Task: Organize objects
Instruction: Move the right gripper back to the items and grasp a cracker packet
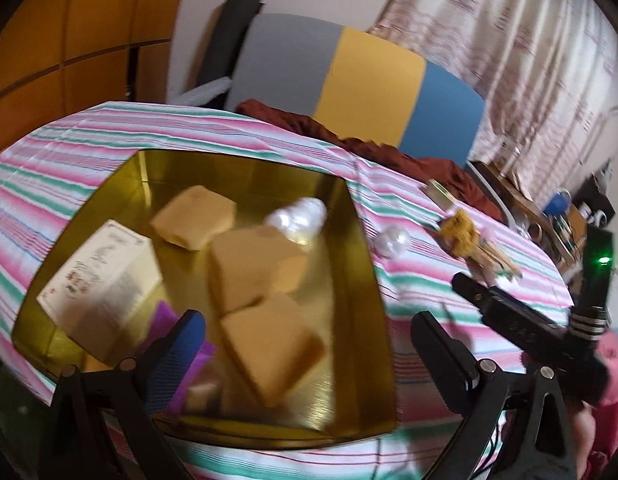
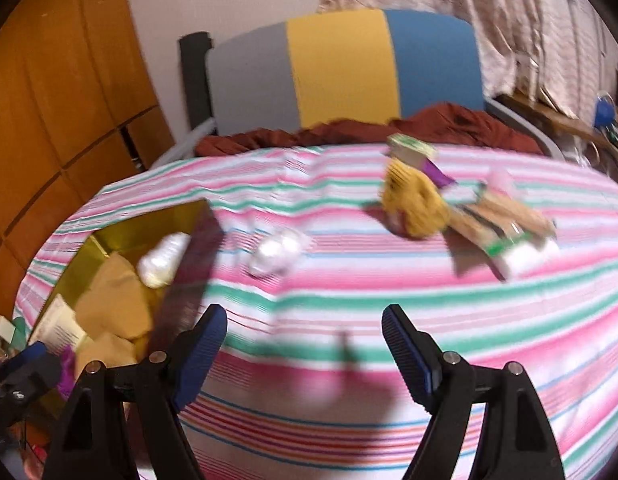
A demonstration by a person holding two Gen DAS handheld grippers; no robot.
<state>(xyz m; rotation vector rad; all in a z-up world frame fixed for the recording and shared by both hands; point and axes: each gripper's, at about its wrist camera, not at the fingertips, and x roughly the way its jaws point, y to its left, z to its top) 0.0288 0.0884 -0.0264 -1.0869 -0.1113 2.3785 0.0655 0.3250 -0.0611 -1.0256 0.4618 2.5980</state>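
Observation:
An open gold tin [image 1: 351, 216] sits on the striped cloth and holds several tan packets [image 1: 269, 356], a white printed box [image 1: 101, 280], a purple item [image 1: 169, 312] and a pearly white wrap [image 1: 299, 216]. My left gripper [image 1: 309, 344] hovers open over the tin's near side with nothing gripped. My right gripper [image 2: 305, 340] is open over bare cloth to the right of the tin [image 2: 121, 224]. Beyond it lie a clear pearly wrap [image 2: 275, 256], a yellow fuzzy piece [image 2: 415, 204], a pack of wooden sticks [image 2: 505, 216] and a small green-topped box [image 2: 413, 148].
The striped cloth [image 2: 389, 296] covers a rounded table. Behind it stands a chair [image 2: 341, 68] with a grey, yellow and blue back and a maroon cloth [image 2: 449, 124] on its seat. A wooden wardrobe [image 2: 49, 120] is at the left, and a cluttered shelf [image 1: 565, 216] at the far right.

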